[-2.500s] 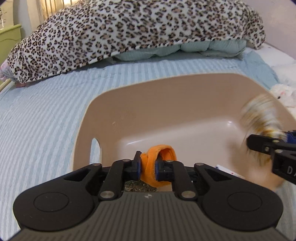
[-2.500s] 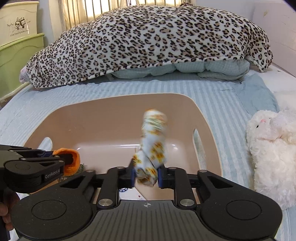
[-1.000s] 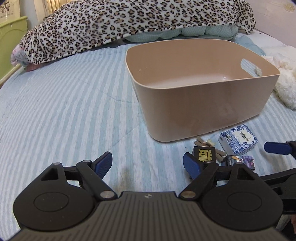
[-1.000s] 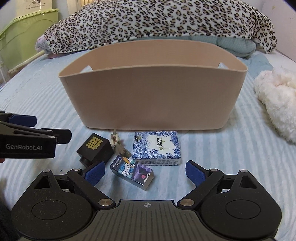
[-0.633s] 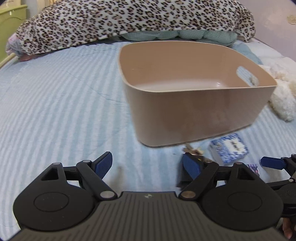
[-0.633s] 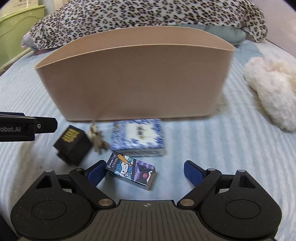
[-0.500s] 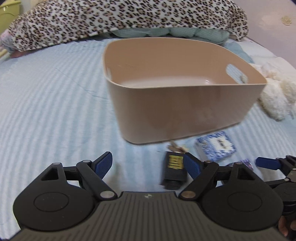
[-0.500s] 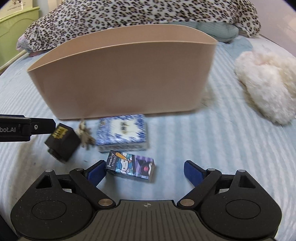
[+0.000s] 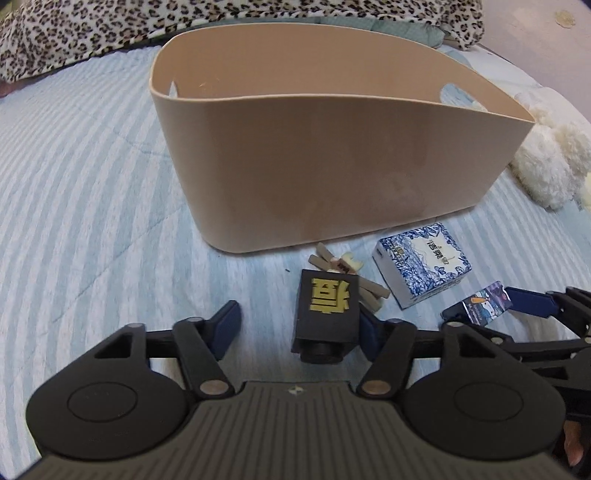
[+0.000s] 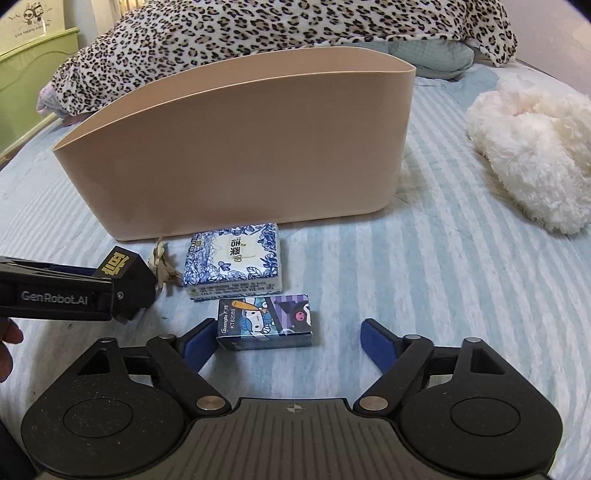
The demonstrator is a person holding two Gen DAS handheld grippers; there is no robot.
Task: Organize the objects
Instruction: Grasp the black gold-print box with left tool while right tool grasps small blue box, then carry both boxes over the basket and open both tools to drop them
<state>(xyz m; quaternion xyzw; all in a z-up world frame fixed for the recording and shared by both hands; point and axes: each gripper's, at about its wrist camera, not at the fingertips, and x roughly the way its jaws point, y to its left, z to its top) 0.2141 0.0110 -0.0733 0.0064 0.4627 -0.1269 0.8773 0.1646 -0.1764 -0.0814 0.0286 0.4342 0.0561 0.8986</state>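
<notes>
A tan plastic bin [image 9: 332, 158] stands on the striped bed; it also shows in the right wrist view [image 10: 240, 147]. In front of it lie a black cube with a gold character [image 9: 327, 314], a small wooden keychain [image 9: 343, 264], a blue-and-white tissue pack [image 9: 423, 264] and a cartoon card box [image 10: 264, 321]. My left gripper [image 9: 299, 326] is open, with the black cube [image 10: 123, 275] against its right finger. My right gripper [image 10: 288, 343] is open, with the card box between its fingers, close to the left one.
A white plush toy [image 10: 532, 158] lies on the bed to the right of the bin. A leopard-print blanket [image 10: 280, 33] is heaped behind it. A green cabinet [image 10: 33, 70] stands at the far left.
Both grippers let go of the orange item and the floral item over the bin, then opened and dropped down in front of it. The left closed in on the black cube, the right on the card box.
</notes>
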